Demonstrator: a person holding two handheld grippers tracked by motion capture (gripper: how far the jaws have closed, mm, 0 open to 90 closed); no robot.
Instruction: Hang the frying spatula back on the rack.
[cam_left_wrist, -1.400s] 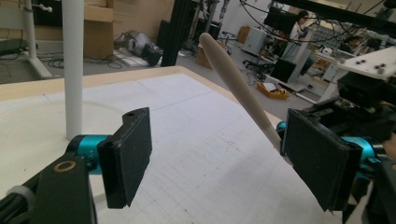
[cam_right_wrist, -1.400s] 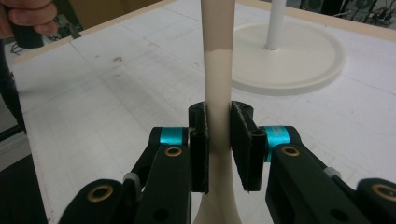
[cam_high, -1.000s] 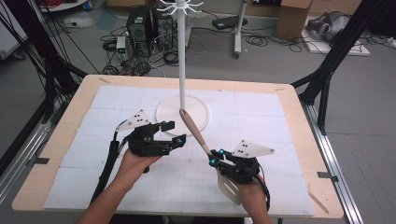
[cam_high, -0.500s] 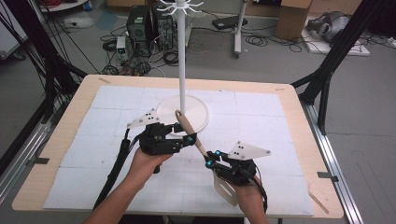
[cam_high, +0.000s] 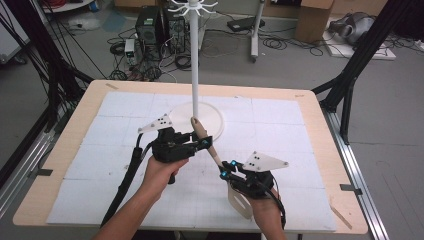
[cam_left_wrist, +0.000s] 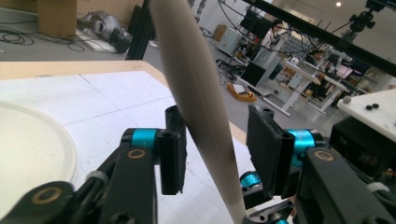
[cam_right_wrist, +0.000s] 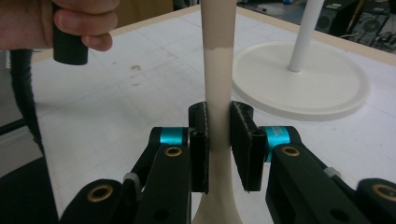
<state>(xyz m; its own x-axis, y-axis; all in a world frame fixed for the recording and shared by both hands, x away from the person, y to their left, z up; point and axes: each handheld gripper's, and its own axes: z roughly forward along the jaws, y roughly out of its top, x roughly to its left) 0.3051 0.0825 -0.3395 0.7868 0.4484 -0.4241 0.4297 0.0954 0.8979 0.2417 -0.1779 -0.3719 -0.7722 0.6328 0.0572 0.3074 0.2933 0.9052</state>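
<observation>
Two grippers are now at the spatula (cam_high: 206, 144): the right gripper (cam_high: 226, 170) is clamped low on its handle, while the left gripper (cam_high: 204, 141), moved in, straddles it unclosed, suggesting a handover near the stand (cam_high: 212, 120).

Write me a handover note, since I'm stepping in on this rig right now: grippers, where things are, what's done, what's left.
Right gripper: shut on the spatula, near its blade end.
Left gripper: open, jaws either side of the spatula handle, not yet clamped.
The spatula is held up off the table, slanting toward the white stand.
Done: spatula lifted.
Left: probably close the left gripper on the handle, then likely hang the spatula on the stand's hooks.
</observation>
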